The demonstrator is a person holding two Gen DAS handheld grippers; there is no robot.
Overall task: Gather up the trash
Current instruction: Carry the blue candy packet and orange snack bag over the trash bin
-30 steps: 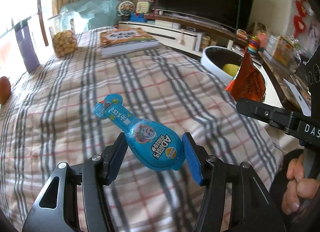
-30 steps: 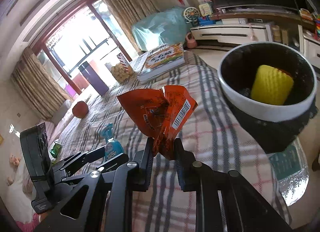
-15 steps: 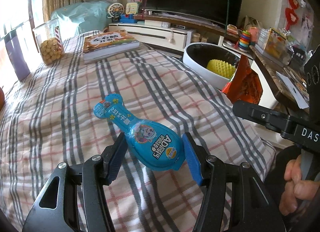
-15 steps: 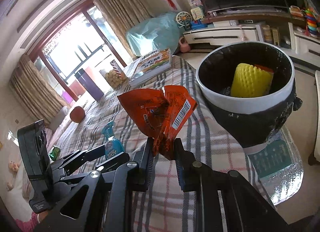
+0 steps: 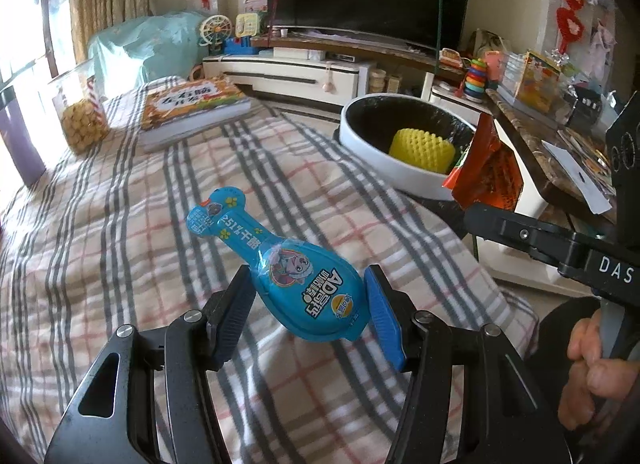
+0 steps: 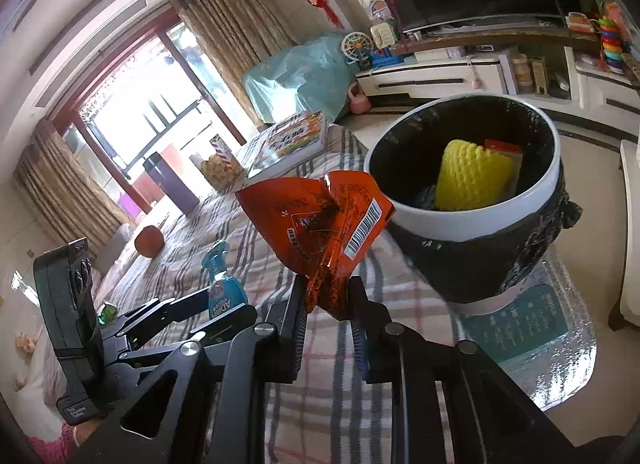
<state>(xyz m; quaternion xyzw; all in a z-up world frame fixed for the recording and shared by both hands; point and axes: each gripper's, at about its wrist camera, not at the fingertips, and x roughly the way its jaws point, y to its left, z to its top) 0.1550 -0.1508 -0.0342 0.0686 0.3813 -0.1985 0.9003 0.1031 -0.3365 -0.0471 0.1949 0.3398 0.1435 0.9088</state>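
Note:
My left gripper [image 5: 308,304] is shut on a blue bone-shaped snack package [image 5: 280,260], held above the plaid bedspread [image 5: 120,232]. In the right wrist view my right gripper [image 6: 328,304] is shut on a crumpled orange snack wrapper [image 6: 320,224]. Just beyond the wrapper stands a white trash bin [image 6: 472,212] with a black liner, holding a yellow foam fruit net [image 6: 468,176]. The bin [image 5: 400,168] also shows at the bed's far right edge in the left wrist view, with the orange wrapper [image 5: 488,168] beside it. The blue package [image 6: 222,288] and the left gripper appear at lower left of the right wrist view.
A thick book [image 5: 192,108] and a clear jar of biscuits [image 5: 82,120] lie at the bed's far end. A red fruit [image 6: 149,240] sits on the bed. A TV stand [image 5: 312,72] and a cluttered side table [image 5: 560,152] lie beyond. A hand [image 5: 596,376] grips the right tool.
Both grippers have moved together toward the bin, which now looks nearer and larger. Each still holds its piece of trash as before.

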